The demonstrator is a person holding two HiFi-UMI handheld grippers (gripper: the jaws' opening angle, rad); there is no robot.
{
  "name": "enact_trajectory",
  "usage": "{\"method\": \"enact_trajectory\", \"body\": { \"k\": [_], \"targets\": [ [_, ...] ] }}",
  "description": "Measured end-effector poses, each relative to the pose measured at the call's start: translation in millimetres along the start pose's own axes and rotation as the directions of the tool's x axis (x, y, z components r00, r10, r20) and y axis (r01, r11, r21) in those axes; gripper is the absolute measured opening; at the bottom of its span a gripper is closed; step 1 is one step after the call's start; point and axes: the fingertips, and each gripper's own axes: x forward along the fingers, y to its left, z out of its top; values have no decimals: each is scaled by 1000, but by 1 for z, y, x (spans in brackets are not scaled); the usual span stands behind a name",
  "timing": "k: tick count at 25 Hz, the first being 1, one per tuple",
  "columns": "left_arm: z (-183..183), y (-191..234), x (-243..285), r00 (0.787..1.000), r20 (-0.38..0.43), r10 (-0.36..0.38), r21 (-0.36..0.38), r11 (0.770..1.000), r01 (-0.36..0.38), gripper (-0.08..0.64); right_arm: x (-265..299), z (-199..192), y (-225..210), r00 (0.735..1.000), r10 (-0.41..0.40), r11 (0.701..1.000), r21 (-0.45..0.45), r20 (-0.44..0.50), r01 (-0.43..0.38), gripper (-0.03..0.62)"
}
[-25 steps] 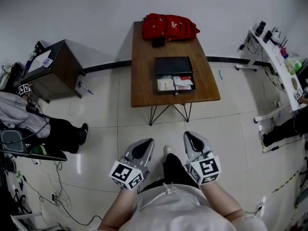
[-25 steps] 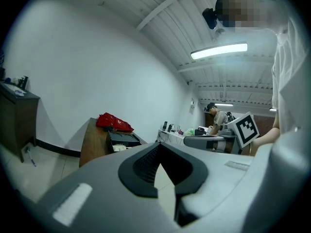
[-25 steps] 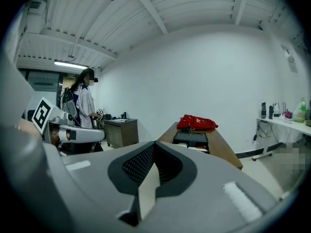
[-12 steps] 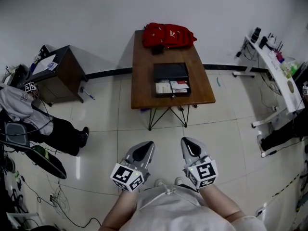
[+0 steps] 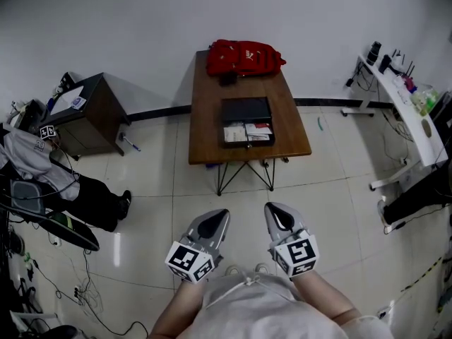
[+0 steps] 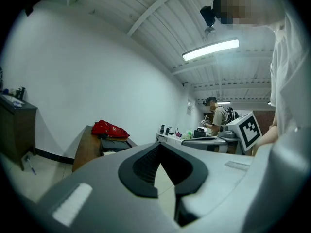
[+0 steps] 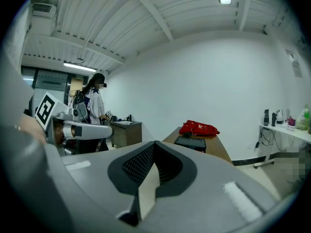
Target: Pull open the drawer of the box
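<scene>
A black box (image 5: 246,121) lies on a brown table (image 5: 207,122), well ahead of me. Its drawer (image 5: 247,133) stands pulled out toward me, with papers showing inside. Behind it, at the table's far end, sits a red bag (image 5: 244,56). Both grippers hang close to my body, far short of the table. The left gripper (image 5: 215,217) and the right gripper (image 5: 272,211) are shut and hold nothing. The left gripper view shows the box (image 6: 114,143) and the bag (image 6: 110,129) in the distance. So does the right gripper view, where the box (image 7: 190,142) lies before the bag (image 7: 198,128).
A dark cabinet (image 5: 85,108) stands left of the table. Clothes and cables (image 5: 28,164) crowd the floor at the left edge. A white desk (image 5: 408,111) with small items lines the right. Tiled floor lies between me and the table. Other people (image 6: 216,115) (image 7: 95,103) stand further off.
The table and box now appear a little smaller and farther off, so I have backed away. Both grippers stay shut near my body. The drawer is out in all frames.
</scene>
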Motion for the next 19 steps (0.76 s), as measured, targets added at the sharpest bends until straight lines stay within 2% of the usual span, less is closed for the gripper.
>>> {"method": "enact_trajectory", "body": {
  "k": [4,8,19],
  "targets": [
    [2,-1,2,1000,9,8,6,1000,-8,7,-3,-1,-1,1000,4,1000,-15,1,-4,8],
    [2,-9,5,1000,-8,-1,74,997,1,6,-6,-1,-1,1000,2,999,-38,4,-2,8],
    [2,-17,11,1000,-2,-10,68,998,10,6,-14,-3,-7,1000,3,999,-39,-5,-3,8]
  ]
}}
